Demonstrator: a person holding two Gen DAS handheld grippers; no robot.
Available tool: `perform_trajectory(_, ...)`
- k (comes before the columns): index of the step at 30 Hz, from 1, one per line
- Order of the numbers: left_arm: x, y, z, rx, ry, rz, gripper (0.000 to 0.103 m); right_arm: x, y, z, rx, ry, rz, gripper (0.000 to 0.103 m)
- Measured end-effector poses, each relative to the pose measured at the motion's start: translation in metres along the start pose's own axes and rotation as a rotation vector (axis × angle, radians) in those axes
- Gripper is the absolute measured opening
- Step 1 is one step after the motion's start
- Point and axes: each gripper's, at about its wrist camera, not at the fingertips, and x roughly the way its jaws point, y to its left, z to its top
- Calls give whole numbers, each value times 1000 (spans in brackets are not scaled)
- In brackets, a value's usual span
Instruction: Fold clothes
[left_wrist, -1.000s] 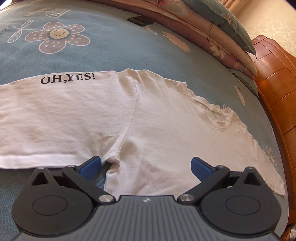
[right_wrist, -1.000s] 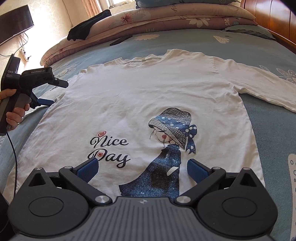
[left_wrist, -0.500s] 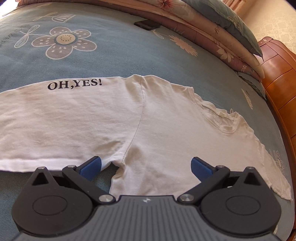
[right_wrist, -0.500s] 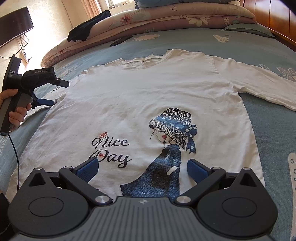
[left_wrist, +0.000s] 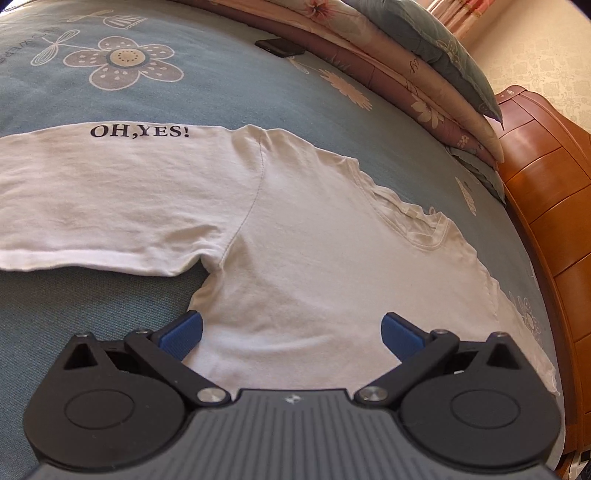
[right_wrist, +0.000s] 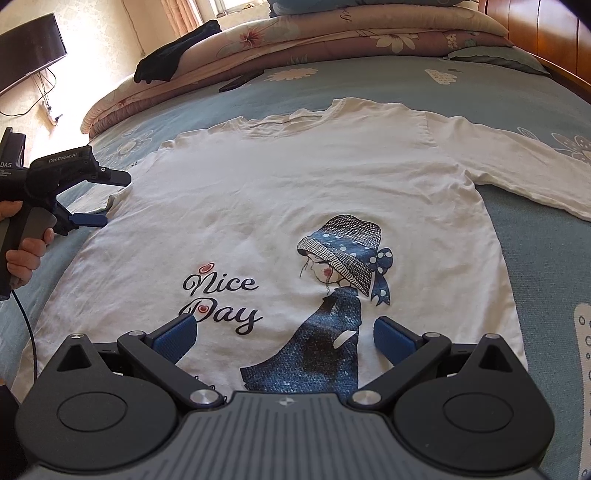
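While the white T-shirt (right_wrist: 295, 206) lay spread flat, print side up, on the blue flowered bed cover (left_wrist: 207, 88), both pairs of tongs were held above it with their blue pads wide apart and nothing pinched between them. The left tongs (left_wrist: 291, 330) were seen at the shirt's side seam just below the armpit, one pad over the bare cover and the other over the fabric; beyond them the sleeve (left_wrist: 110, 184) printed "OH,YES!" was stretched out sideways from the shirt. In the right wrist view the same left tongs (right_wrist: 107, 199) were gripped by a hand (right_wrist: 26, 251) beside that shirt edge. The right tongs (right_wrist: 284, 339) were placed over the shirt's lower front, near the hem, straddling the "Nice Day" lettering (right_wrist: 221, 299) and the printed girl in a hat (right_wrist: 340, 266). Folded quilts (right_wrist: 332, 40) were stacked beyond the shirt's collar, and a dark phone (left_wrist: 280, 47) was seen at their foot.
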Motion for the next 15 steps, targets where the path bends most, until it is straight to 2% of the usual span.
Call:
perform_trajectory(3, -14, -2, -3, -8, -15, 15, 102, -2, 1, 0, 1, -4, 8, 103)
perform_trajectory(7, -12, -3, -10, -40, -2, -65, 102, 1, 3, -1, -9, 4, -2, 103)
perform_trajectory(10, -6, -1, -21, -33, 10, -44, 102, 3, 4, -2, -15, 12, -12, 103)
perform_trajectory(12, -12, 1, -26, -26, 4, -46, 102, 5, 4, -2, -24, 14, -19, 103)
perform_trajectory(15, -32, 8, -25, -40, -11, -7, 102, 7, 10, -4, -63, 21, -44, 103)
